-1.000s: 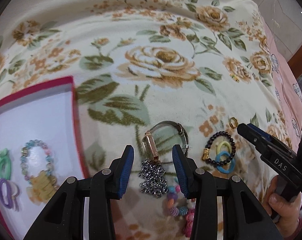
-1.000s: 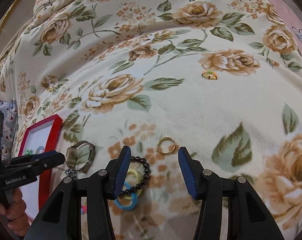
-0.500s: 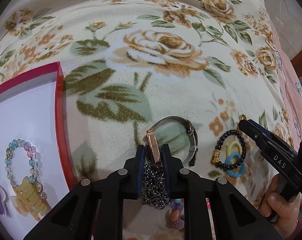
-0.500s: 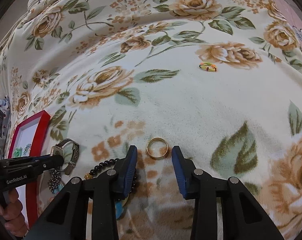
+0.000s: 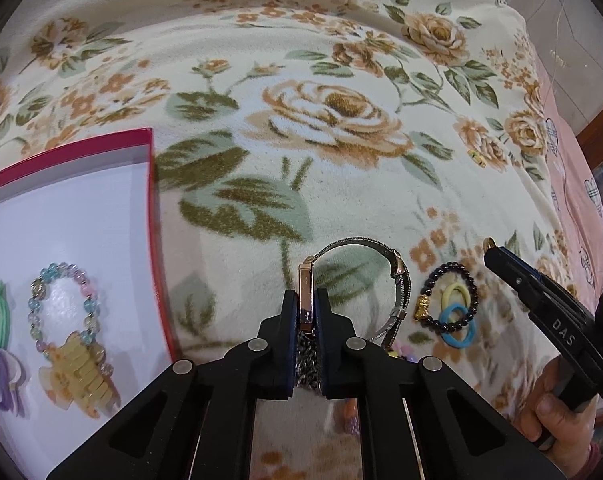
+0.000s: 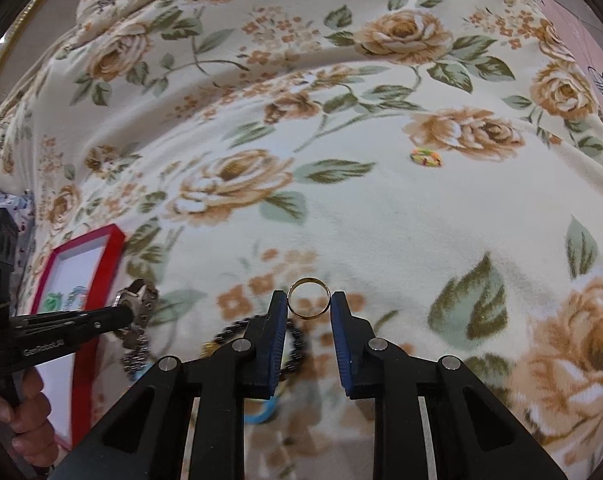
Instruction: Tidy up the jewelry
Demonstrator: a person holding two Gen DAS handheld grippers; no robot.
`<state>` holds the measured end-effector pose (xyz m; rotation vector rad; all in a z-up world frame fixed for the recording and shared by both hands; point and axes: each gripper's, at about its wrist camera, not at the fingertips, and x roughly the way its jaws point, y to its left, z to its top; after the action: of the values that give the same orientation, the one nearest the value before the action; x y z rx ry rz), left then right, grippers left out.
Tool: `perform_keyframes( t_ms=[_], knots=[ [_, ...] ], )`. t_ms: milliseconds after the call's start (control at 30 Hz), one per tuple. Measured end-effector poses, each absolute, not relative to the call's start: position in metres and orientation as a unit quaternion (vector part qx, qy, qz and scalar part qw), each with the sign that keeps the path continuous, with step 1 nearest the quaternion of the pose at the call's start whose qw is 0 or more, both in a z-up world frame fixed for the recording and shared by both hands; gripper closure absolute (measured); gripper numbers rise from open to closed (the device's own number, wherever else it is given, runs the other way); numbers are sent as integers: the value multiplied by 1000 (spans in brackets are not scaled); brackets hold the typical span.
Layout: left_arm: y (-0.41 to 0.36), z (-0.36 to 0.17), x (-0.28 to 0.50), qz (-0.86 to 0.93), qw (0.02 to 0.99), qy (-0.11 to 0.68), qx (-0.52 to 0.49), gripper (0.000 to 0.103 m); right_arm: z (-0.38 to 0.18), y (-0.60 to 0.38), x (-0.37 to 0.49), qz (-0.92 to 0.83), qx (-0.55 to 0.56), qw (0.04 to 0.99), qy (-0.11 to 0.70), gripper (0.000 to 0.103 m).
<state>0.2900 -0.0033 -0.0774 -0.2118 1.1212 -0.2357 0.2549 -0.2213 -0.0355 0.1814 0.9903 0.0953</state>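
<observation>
My left gripper (image 5: 305, 300) is shut on the rose-gold case of a wristwatch (image 5: 306, 296) with a metal mesh band, lifted a little off the floral blanket; a dark chain (image 5: 307, 364) lies under the jaws. My right gripper (image 6: 307, 304) is shut on a gold ring (image 6: 308, 298), pinched between the blue pads at its two sides. The red-rimmed white box (image 5: 151, 200) lies at the left and holds a pastel bead bracelet (image 5: 59, 300), a yellow hair claw and green and purple hair ties. The box also shows in the right wrist view (image 6: 113, 240).
A black bead bracelet (image 5: 447, 296) with yellow and blue hair ties inside lies right of the watch. A small multicoloured ring (image 6: 425, 157) lies farther out on the blanket. Colourful beads (image 5: 401, 350) lie beside the chain. A pink sheet (image 5: 573, 184) borders the blanket at right.
My left gripper closed on the watch case and raised it slightly. My right gripper moved forward over the gold ring and closed onto it.
</observation>
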Motion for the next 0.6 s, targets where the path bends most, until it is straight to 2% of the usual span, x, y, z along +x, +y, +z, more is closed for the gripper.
perform_keyframes(
  t_ms=[600],
  knots=[
    [39, -38, 228, -96, 852, 501, -117, 96, -10, -168, 220, 114, 89, 873, 467, 81]
  ],
)
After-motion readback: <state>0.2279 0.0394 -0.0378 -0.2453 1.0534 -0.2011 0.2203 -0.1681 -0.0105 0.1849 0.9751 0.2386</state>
